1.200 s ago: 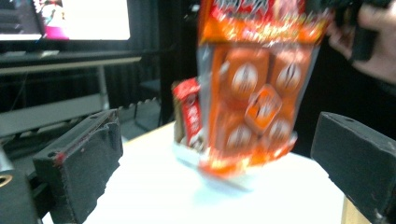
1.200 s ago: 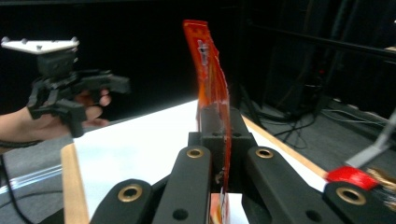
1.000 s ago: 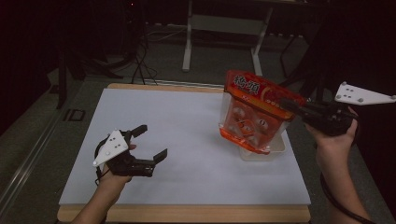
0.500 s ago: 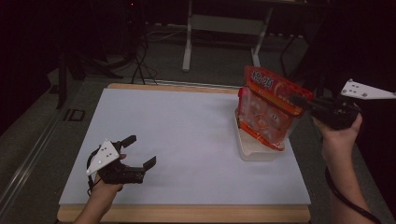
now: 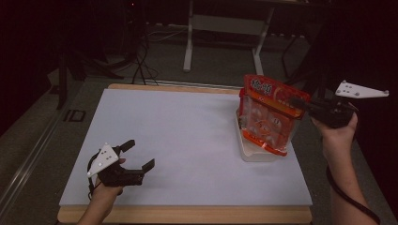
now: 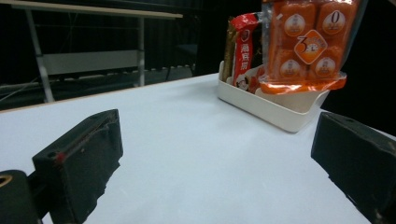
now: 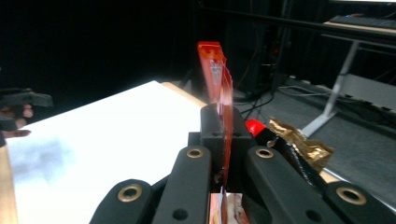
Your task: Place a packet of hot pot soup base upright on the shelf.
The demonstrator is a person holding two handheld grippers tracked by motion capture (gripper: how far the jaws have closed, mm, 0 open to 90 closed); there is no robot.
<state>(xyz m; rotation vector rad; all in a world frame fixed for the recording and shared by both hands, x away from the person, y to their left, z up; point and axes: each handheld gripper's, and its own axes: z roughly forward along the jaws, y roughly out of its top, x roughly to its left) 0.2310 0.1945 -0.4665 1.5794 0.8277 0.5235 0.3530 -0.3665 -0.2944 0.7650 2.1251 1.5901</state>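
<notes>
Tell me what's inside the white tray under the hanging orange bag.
In the white tray stand a red snack packet and a brown-gold one on edge. The orange bag, clamped in the right hand-held gripper, covers the tray's other contents.

Dark rm; grey floor (image 5: 220,61), white desk frame (image 5: 225,23) behind, cables (image 5: 141,51).

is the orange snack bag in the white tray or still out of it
Out, though partly over it. The orange snack bag hangs upright from the right gripper, its bottom edge just above the white tray.
</notes>
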